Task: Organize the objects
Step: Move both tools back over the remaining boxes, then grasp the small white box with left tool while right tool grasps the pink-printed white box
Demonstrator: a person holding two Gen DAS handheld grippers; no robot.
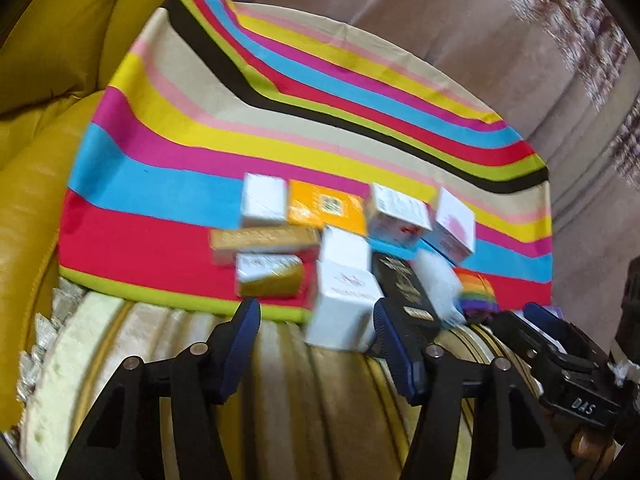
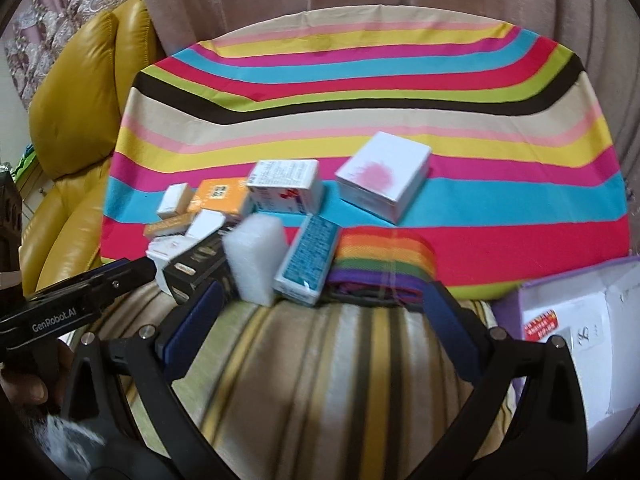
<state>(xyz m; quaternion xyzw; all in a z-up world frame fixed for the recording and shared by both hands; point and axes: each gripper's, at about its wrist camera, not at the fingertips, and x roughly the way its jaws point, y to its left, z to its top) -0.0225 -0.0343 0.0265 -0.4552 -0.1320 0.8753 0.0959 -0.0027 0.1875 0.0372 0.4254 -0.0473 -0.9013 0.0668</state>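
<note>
Both grippers hang over the near edge of a striped cloth (image 2: 360, 92), with jaws spread and nothing between them. The left gripper (image 1: 316, 320) faces a white box (image 1: 344, 304) that overhangs the cloth's edge, just beside its right fingertip. A black box (image 1: 408, 288) lies right of that, then a white foam block (image 2: 256, 256). The right gripper (image 2: 324, 300) faces a rainbow strap (image 2: 384, 256) at the cloth's near edge, with a teal box (image 2: 308, 260) leaning between strap and foam. Farther back sit an orange box (image 2: 220, 196), a white box with red print (image 2: 286, 186) and a white box with a pink blot (image 2: 384, 178). A purple-edged carton (image 2: 580, 320) stands at the right.
</note>
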